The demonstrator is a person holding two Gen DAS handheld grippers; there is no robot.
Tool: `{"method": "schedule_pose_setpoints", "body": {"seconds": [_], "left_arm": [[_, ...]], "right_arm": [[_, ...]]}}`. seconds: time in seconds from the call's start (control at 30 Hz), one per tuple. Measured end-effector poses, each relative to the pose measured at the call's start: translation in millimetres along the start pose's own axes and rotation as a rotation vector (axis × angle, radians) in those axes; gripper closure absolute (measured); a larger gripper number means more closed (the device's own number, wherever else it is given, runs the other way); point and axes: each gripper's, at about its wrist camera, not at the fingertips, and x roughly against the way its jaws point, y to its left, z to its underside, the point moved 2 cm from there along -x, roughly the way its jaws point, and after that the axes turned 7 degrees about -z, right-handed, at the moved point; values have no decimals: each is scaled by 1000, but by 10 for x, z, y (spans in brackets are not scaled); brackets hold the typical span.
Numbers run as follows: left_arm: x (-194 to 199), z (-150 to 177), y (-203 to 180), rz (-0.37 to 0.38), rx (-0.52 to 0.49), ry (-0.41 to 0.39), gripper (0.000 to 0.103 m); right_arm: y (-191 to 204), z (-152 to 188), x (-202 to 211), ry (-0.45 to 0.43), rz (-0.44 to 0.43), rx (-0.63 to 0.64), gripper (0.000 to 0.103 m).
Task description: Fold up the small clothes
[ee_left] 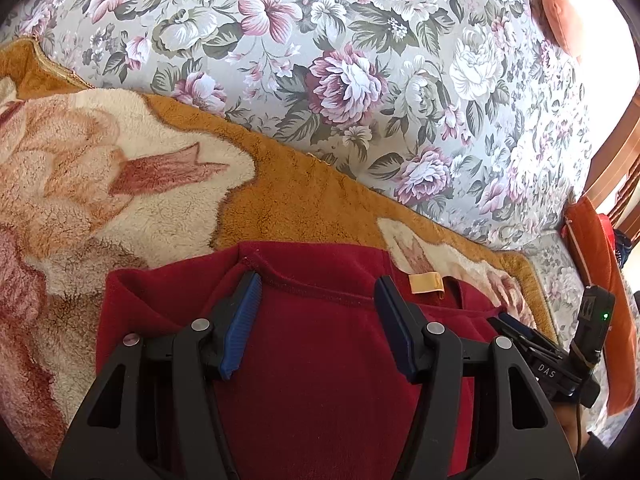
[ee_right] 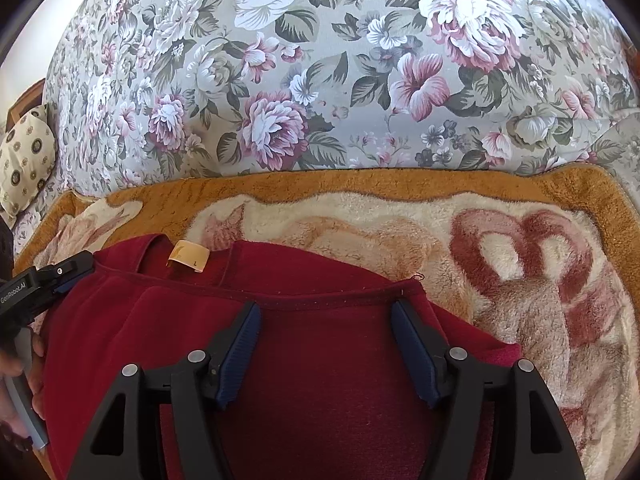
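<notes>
A dark red fleece garment [ee_left: 320, 360] lies on a plush orange and cream blanket [ee_left: 120, 184], its neck edge with a tan label [ee_left: 426, 283] turned away from me. My left gripper [ee_left: 318, 280] is open over the garment's upper left hem, holding nothing. My right gripper [ee_right: 326, 308] is open over the garment [ee_right: 320, 380] at its upper right hem, near the corner, holding nothing. The label [ee_right: 189, 259] shows left of it. The right gripper's body shows at the far right of the left wrist view [ee_left: 516, 326]; the left one's at the far left of the right wrist view [ee_right: 72, 274].
A floral sofa back [ee_left: 360, 60] rises behind the blanket [ee_right: 520, 280]. An orange cushion [ee_left: 600, 280] sits at the right, another orange cushion [ee_left: 556, 8] at the top right. A patterned cream pillow [ee_right: 24, 164] lies at the left end.
</notes>
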Motion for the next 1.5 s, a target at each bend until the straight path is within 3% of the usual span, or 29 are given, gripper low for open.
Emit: {"method": "schedule_pose_setpoints", "body": {"seconds": [0.57, 0.77, 0.9, 1.03, 1.13, 1.23, 1.27, 1.3, 1.37, 1.5], "left_arm": [[-22, 3, -32, -30, -33, 3, 45], [-21, -36, -192, -139, -108, 47, 44], [424, 10, -258, -197, -124, 25, 44], [810, 379, -286, -176, -173, 21, 44], [918, 778, -364, -112, -192, 66, 44], [757, 1070, -402, -165, -246, 91, 44], [764, 1081, -442, -180, -266, 56, 42], [742, 1071, -485, -199, -285, 58, 41], [710, 1034, -541, -234, -293, 76, 40], [845, 1027, -543, -244, -232, 106, 40]], "right_arm": [[11, 6, -13, 4, -3, 2, 34], [14, -9, -6, 13, -2, 1, 34], [130, -118, 195, 71, 37, 21, 39], [426, 21, 857, -93, -2, 55, 37], [650, 339, 867, -21, -39, 77, 36], [788, 711, 643, 58, 2, 121, 34], [801, 742, 558, 84, 23, 141, 32], [788, 728, 590, 53, 29, 145, 32], [753, 666, 543, 87, 44, 121, 31], [822, 594, 727, 127, 79, 111, 36]]}}
